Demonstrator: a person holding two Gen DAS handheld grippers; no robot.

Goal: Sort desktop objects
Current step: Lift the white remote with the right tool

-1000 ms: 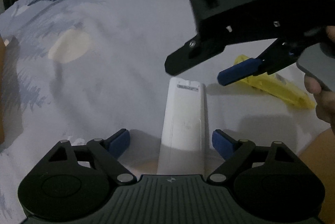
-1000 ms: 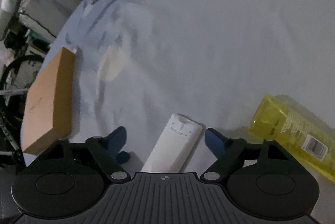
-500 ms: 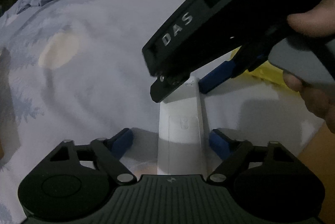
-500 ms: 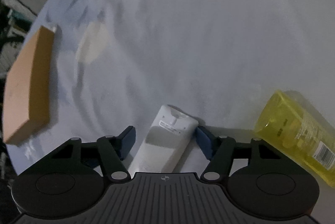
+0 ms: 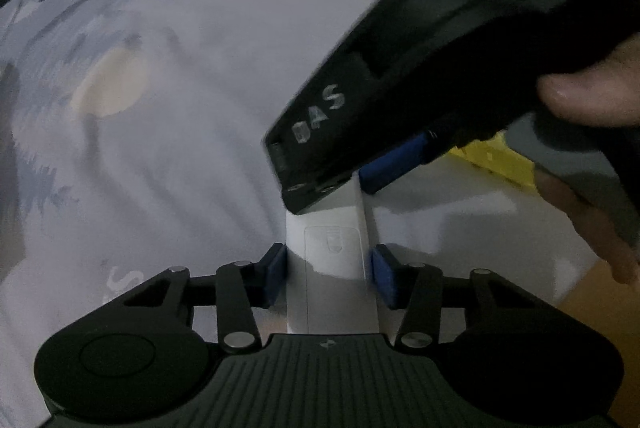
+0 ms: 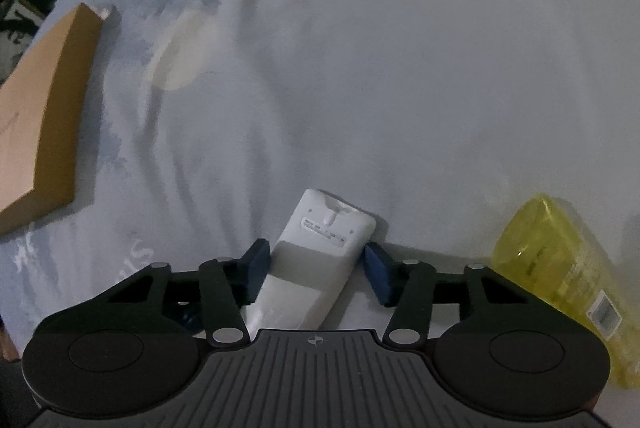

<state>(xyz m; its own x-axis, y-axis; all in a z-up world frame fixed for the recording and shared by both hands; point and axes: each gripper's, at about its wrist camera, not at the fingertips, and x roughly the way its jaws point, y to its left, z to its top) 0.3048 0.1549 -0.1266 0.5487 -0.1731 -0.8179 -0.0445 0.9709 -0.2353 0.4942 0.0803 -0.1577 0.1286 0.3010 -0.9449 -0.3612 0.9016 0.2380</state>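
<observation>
Two claws meet on one white remote (image 5: 328,260), which lies back side up on a pale blue bedsheet (image 5: 180,148). The left claw (image 5: 330,268) has its blue pads (image 5: 276,274) set close on either side of the remote's near end; the left pad touches the casing, while a thin gap seems to show at the right pad, so I cannot tell whether it is truly pinching. From the left wrist view, the right claw's black body comes in from the upper right and covers the far end of the remote, with the person's right hand (image 5: 588,100) wrapped on its handle.

From the right wrist view, the right claw (image 6: 316,268) straddles the same remote (image 6: 320,260), which lies slanted between the fingers; its left pad (image 6: 258,268) is against the casing and the right pad sits just beside it, so its grip is also uncertain. Right of this claw lies a yellow bottle (image 6: 560,268) on its side, near but apart from the remote. Well off to the left rests a flat brown box (image 6: 44,124).
</observation>
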